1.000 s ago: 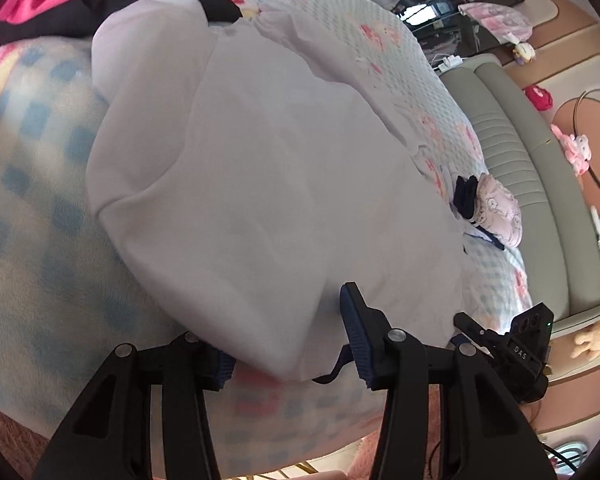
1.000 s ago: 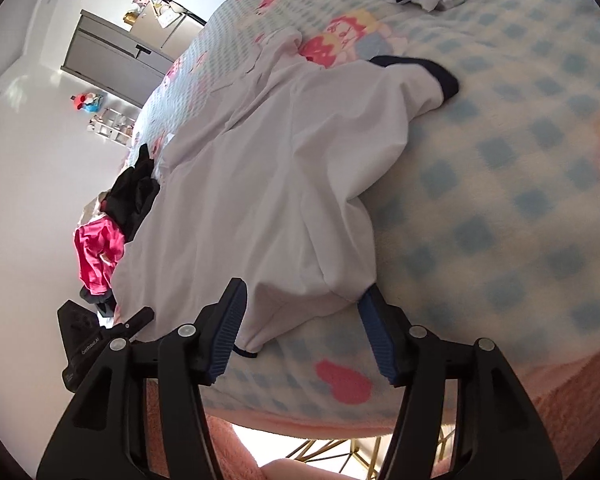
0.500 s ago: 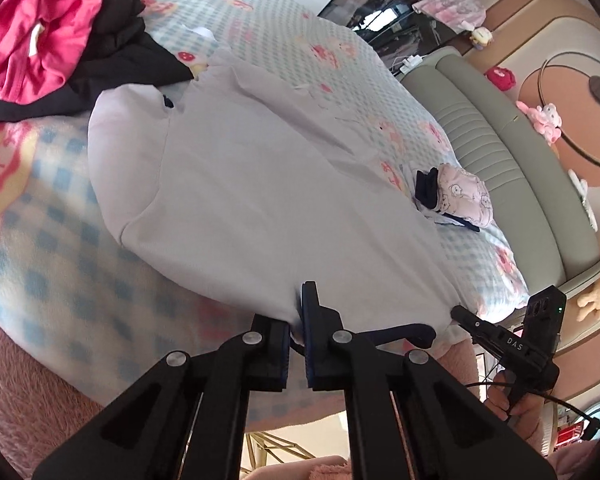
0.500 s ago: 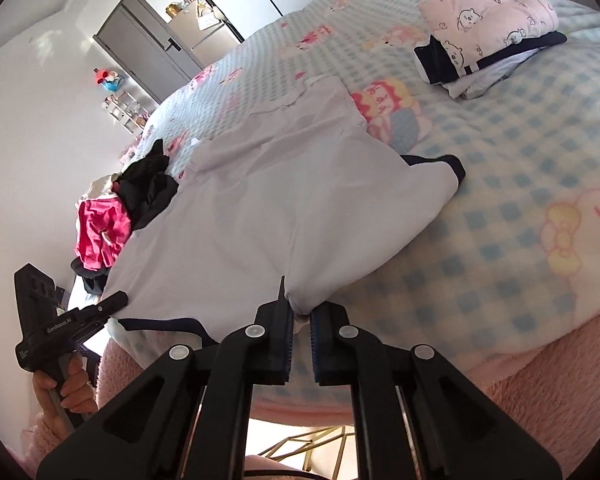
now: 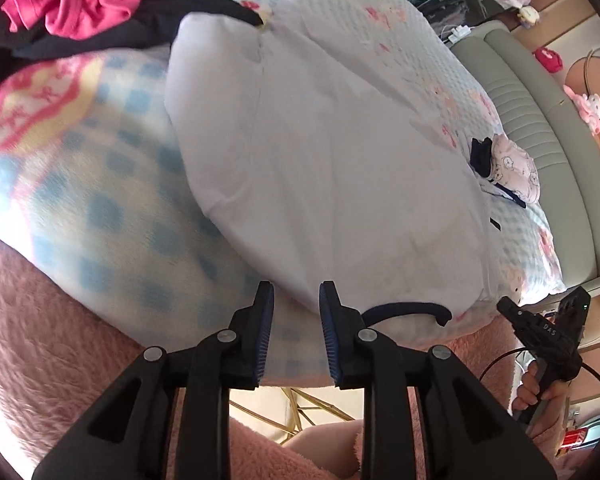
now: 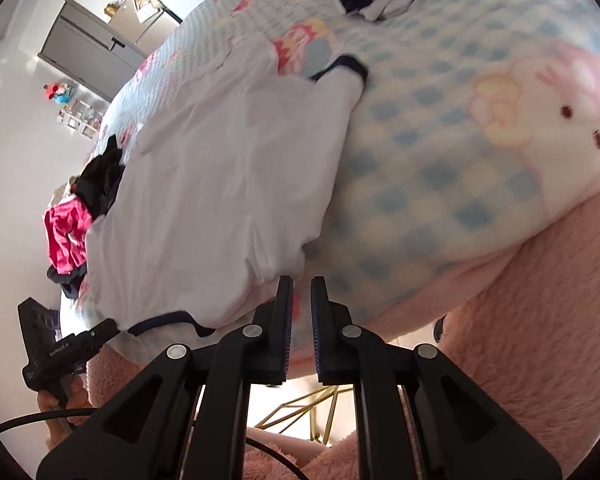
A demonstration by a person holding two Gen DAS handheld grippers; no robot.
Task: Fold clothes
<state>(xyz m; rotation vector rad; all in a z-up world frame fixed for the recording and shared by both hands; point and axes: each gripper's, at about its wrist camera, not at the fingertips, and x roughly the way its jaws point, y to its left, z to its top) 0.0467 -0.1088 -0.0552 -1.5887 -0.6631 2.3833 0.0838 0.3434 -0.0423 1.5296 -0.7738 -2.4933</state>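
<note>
- The left gripper point(image 5: 296, 300) has its jaws a little apart, having just been opening, with nothing between them; the near hem of the white shirt point(image 5: 332, 152) lies just beyond its tips.
- The right gripper point(image 6: 302, 296) shows only a narrow slit between its blue pads, having just eased open slightly, and grips nothing.
- The white shirt point(image 6: 220, 184) lies spread flat on the blue-checked blanket point(image 6: 440, 168), one navy-trimmed cuff point(image 6: 344, 66) at its far right.
- A pink and black clothes pile point(image 5: 88, 4) sits far left.
</note>
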